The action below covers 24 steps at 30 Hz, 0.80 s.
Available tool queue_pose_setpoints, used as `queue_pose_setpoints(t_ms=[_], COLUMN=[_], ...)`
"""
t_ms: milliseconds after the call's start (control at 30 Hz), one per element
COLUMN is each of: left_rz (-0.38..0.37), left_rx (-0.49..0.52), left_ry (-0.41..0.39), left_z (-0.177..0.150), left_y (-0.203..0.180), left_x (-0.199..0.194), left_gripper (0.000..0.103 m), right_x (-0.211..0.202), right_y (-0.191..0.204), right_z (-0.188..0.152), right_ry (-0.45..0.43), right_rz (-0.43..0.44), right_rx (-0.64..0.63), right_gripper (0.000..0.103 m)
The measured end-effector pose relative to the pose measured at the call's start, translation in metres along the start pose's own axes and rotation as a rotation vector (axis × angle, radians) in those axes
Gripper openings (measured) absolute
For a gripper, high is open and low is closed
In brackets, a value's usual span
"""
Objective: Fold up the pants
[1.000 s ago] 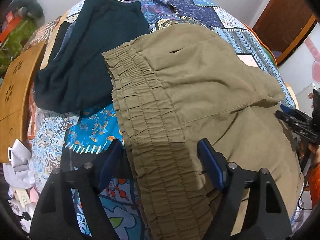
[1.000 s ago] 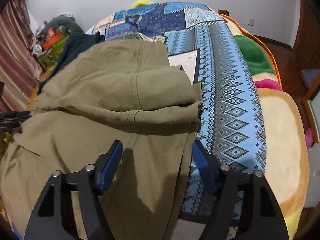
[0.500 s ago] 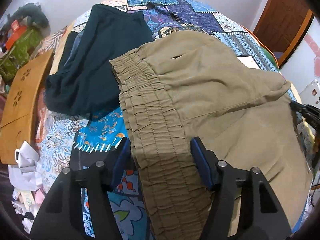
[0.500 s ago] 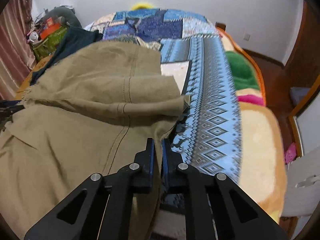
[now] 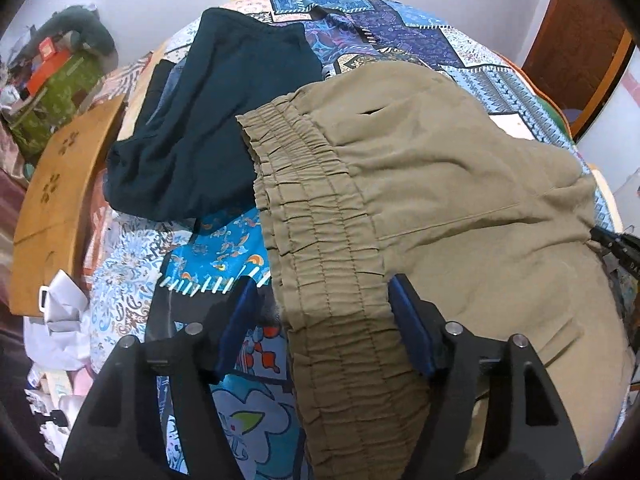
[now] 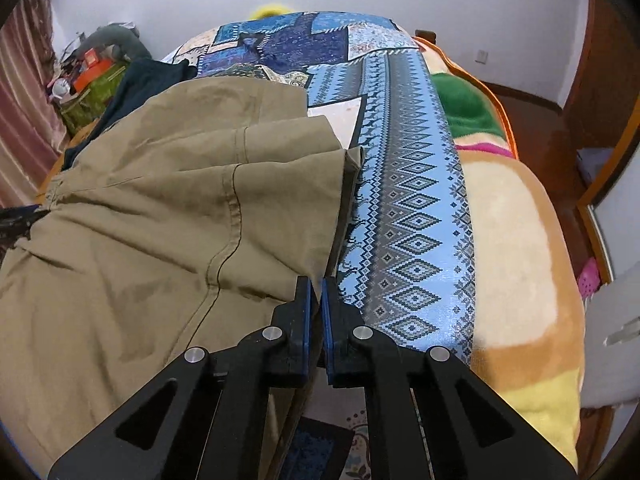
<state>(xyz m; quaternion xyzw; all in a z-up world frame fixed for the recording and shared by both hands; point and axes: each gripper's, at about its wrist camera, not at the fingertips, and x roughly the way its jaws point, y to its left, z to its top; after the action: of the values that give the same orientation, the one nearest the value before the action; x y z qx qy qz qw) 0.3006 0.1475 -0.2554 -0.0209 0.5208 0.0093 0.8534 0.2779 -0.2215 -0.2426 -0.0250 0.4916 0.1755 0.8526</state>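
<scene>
Right wrist view: right gripper (image 6: 315, 290) now pinching hem edge of khaki pants (image 6: 160, 208), jaws were spread a second ago | left gripper (image 5: 324, 312) jaws opening, straddling waistband (image 5: 320, 216), no clamp | pants lying on bedspread (image 6: 412, 184) | judging fold lift waiting on left grip

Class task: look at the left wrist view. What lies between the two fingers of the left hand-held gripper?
In the left wrist view, the gathered elastic waistband of the khaki pants runs between the fingers of the left hand-held gripper, whose jaws are opening and do not press it.
</scene>
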Motion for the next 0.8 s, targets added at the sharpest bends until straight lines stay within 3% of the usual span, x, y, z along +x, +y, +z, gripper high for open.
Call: queue_pose_setpoints(t_ms=[200, 300, 367, 533, 633, 800], left_rz=[-0.003, 0.007, 0.001, -0.006, -0.009, -0.037], left_rx=[0.003, 0.028, 0.031, 0.022, 0.012, 0.003], left_ry=[0.0, -0.039, -0.06, -0.09, -0.066, 0.02], left_z=[0.006, 0.013, 0.02, 0.041, 0.05, 0.061], left_y=[-0.002, -0.005, -0.005, 0.003, 0.008, 0.01], left_x=[-0.015, -0.031, -0.039, -0.045, -0.033, 0.002], left_gripper=[0.069, 0.069, 0.07, 0.077, 0.079, 0.079], right_x=[-0.015, -0.027, -0.036, -0.046, -0.038, -0.007], right_y=[0.003, 0.0, -0.002, -0.001, 0.001, 0.005], right_z=[0.0, 0.005, 0.012, 0.036, 0.049, 0.067], right_ry=[-0.014, -0.043, -0.075, -0.137, -0.155, -0.116], right_rz=[-0.028, -0.025, -0.017, 0.019, 0.025, 0.045], right_rx=[-0.018, -0.02, -0.017, -0.011, -0.016, -0.021], right_gripper=[0.007, 0.02, 0.037, 0.055, 0.064, 0.064])
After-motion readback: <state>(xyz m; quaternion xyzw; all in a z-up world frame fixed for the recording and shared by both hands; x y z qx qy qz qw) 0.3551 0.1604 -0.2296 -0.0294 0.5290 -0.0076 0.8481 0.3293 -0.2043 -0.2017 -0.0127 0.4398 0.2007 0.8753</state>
